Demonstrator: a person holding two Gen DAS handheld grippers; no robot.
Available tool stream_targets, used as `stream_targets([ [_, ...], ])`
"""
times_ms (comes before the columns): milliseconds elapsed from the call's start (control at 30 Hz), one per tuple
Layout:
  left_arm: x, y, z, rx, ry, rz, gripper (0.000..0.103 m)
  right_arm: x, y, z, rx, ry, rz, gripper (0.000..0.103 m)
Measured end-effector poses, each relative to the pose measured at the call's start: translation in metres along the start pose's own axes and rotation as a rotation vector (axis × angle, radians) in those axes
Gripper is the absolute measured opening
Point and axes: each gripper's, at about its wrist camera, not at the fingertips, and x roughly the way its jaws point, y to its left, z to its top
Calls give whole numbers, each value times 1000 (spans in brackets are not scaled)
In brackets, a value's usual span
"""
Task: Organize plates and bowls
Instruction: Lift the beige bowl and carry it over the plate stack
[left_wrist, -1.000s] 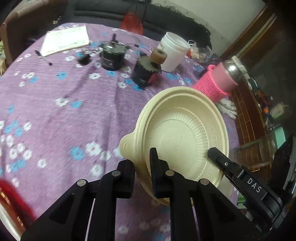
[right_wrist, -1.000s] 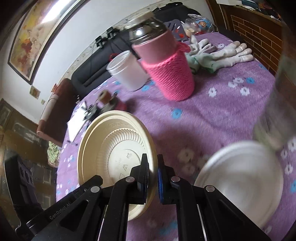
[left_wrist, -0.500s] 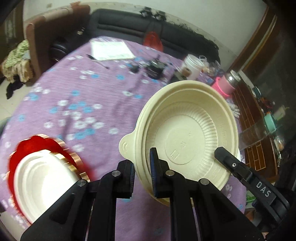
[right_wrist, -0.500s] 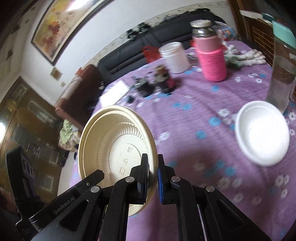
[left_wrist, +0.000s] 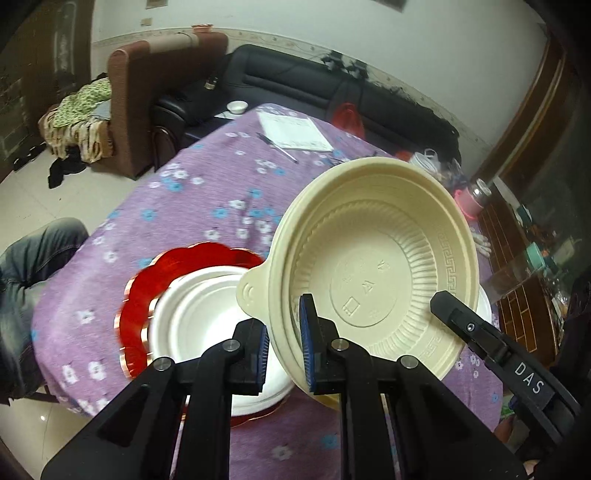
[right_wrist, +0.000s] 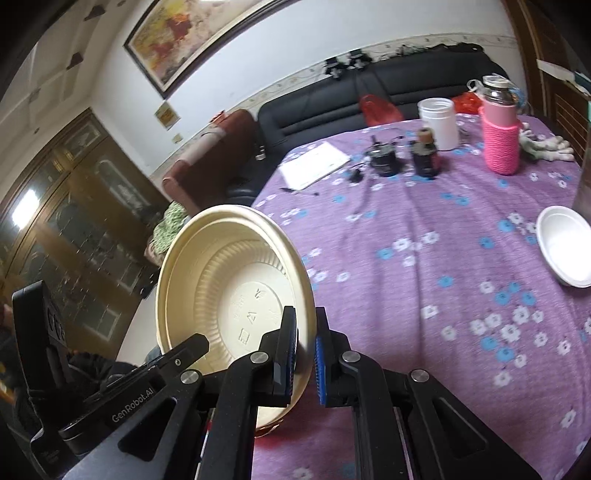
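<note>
Gripping opposite sides of one rim, both grippers held a cream plastic bowl (left_wrist: 373, 266) tilted in the air above the purple flowered tablecloth (left_wrist: 207, 206). The left gripper (left_wrist: 284, 339) had its blue-padded fingers closed narrowly on the rim just beside the bowl's small tab handle, one finger inside the wall and one outside. The right gripper (right_wrist: 303, 354) pinched the rim on the other side in the same way, and the bowl's ribbed inside with moulded marks on its floor faced the cameras. Below and left of the bowl, a white foam bowl (left_wrist: 199, 321) sat on a red scalloped plate (left_wrist: 147, 291) near the table edge. Another white bowl (right_wrist: 565, 245) lay apart on the cloth toward the right. Farther back stood a pink knit-sleeved flask (right_wrist: 500, 142), a white tub (right_wrist: 439, 122), a notepad (right_wrist: 314, 164) and a pair of gloves (right_wrist: 546, 146).
</note>
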Motion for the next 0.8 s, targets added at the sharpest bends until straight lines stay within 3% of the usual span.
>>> stream_targets([
  [233, -6, 29, -11, -10, -15, 38, 13, 11, 28, -22, -30, 39, 24, 9],
  [800, 40, 71, -30, 3, 39, 153, 13, 84, 44, -61, -68, 183, -47, 11],
])
